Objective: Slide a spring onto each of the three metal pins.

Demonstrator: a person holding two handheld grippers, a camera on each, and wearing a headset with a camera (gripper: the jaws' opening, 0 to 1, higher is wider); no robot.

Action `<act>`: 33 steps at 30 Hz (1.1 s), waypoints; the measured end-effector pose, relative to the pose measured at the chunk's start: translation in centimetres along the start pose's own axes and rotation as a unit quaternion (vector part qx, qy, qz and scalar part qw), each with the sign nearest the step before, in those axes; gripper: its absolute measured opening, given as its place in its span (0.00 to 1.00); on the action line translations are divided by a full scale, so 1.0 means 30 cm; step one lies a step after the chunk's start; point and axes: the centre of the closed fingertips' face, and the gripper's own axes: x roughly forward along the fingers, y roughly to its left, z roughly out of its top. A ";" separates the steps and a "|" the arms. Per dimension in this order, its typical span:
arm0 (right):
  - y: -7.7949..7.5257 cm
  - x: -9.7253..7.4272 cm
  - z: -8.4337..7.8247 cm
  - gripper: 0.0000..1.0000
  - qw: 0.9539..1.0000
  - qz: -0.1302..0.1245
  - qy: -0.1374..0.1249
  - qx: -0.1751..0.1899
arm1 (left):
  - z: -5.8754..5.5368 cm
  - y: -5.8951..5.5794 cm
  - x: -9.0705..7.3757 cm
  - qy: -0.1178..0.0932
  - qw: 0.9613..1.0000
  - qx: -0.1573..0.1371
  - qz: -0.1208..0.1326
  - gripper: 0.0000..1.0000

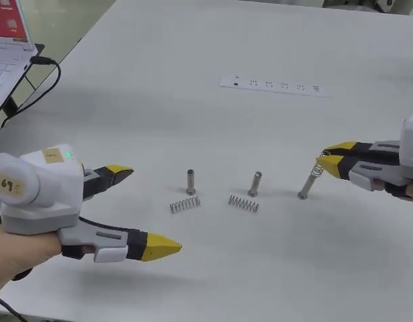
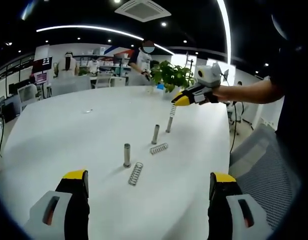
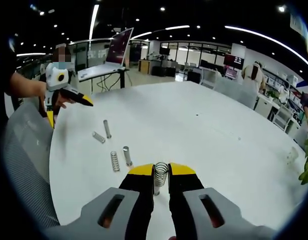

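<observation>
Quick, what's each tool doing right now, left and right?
Left tool: open, holding nothing.
Right tool: closed on a spring at the top of the tilted pin.

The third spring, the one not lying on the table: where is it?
The spring is at the far right of the head view, at the top of the tilted rightmost pin, held by the right gripper.

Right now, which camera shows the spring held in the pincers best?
The right gripper view: the spring sits close and end-on between the yellow tips of the right gripper. The head view shows it small, from the side, atop a tilted pin. The left gripper view shows it far off and tiny.
</observation>
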 end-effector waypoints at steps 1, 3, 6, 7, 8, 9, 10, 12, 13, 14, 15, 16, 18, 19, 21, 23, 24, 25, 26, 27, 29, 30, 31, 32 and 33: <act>0.001 0.001 -0.002 0.08 1.000 0.000 0.000 0.000 | -0.002 0.000 0.000 0.000 1.000 -0.001 0.000 0.98; 0.002 0.003 -0.005 0.08 1.000 0.000 0.001 0.000 | -0.002 0.000 -0.001 -0.001 1.000 -0.002 0.000 0.98; 0.004 0.010 -0.014 0.08 1.000 0.002 0.004 0.002 | -0.004 0.001 -0.002 0.000 1.000 -0.002 0.001 0.98; 0.005 0.012 -0.016 0.08 1.000 0.003 0.005 0.002 | -0.005 0.001 -0.002 0.001 1.000 -0.003 0.001 0.98; 0.007 0.014 -0.017 0.08 1.000 0.004 0.005 0.002 | -0.006 0.002 -0.002 0.001 1.000 -0.003 0.001 0.98; 0.008 0.018 -0.023 0.08 1.000 0.004 0.008 0.000 | -0.007 0.002 -0.003 0.001 1.000 -0.003 0.001 0.98; 0.010 0.020 -0.026 0.08 1.000 0.005 0.010 -0.001 | -0.007 0.002 -0.003 0.001 1.000 -0.003 0.001 0.98; 0.014 0.028 -0.032 0.08 1.000 0.007 0.012 0.000 | -0.008 0.001 -0.003 0.001 1.000 -0.004 0.001 0.98; 0.015 0.031 -0.037 0.08 1.000 0.007 0.014 -0.001 | -0.009 0.001 -0.003 0.002 1.000 -0.004 0.001 0.98; 0.016 0.034 -0.041 0.08 1.000 0.007 0.015 0.000 | -0.009 0.001 -0.003 0.002 1.000 -0.004 0.001 0.98; 0.016 0.037 -0.045 0.08 1.000 0.008 0.017 0.001 | -0.010 0.000 -0.004 0.002 1.000 -0.004 0.001 0.98; 0.018 0.041 -0.051 0.08 1.000 0.009 0.019 0.001 | -0.011 0.000 -0.004 0.002 1.000 -0.004 0.001 0.98; 0.018 0.047 -0.063 0.08 1.000 0.008 0.022 0.003 | -0.012 0.000 -0.004 0.003 1.000 -0.005 0.001 0.98; 0.018 0.050 -0.069 0.08 1.000 0.008 0.024 0.003 | -0.013 0.001 -0.004 0.003 1.000 -0.005 0.001 0.98; 0.022 0.058 -0.088 0.08 0.999 0.010 0.031 0.004 | -0.015 0.000 -0.004 0.003 1.000 -0.006 0.001 0.98; 0.023 0.063 -0.102 0.08 0.999 0.010 0.035 0.004 | -0.018 -0.001 -0.003 0.004 1.000 -0.006 0.000 0.98; 0.024 0.067 -0.112 0.08 0.999 0.010 0.037 0.005 | -0.018 -0.001 -0.003 0.005 1.000 -0.006 0.000 0.98; 0.024 0.069 -0.118 0.08 0.999 0.010 0.039 0.006 | -0.019 -0.001 -0.002 0.005 1.000 -0.006 0.000 0.98; 0.025 0.072 -0.124 0.08 0.999 0.010 0.041 0.008 | -0.020 -0.001 -0.002 0.005 1.000 -0.006 0.000 0.98; 0.027 0.077 -0.132 0.08 0.999 0.010 0.043 0.010 | -0.021 -0.001 -0.001 0.006 1.000 -0.006 0.000 0.98; 0.035 0.086 -0.149 0.08 0.999 0.013 0.048 0.011 | -0.021 -0.001 0.000 0.006 1.000 -0.007 0.000 0.98; 0.039 0.091 -0.158 0.08 0.998 0.015 0.051 0.012 | -0.023 0.000 0.000 0.006 1.000 -0.007 0.000 0.98; 0.044 0.096 -0.171 0.08 0.998 0.016 0.058 0.012 | -0.026 0.001 0.002 0.008 1.000 -0.007 0.000 0.98; 0.045 0.100 -0.176 0.08 0.998 0.016 0.060 0.010 | -0.028 0.000 0.003 0.009 1.000 -0.007 0.000 0.98; 0.048 0.104 -0.185 0.08 0.998 0.017 0.062 0.010 | -0.028 -0.001 0.004 0.009 1.000 -0.007 -0.001 0.98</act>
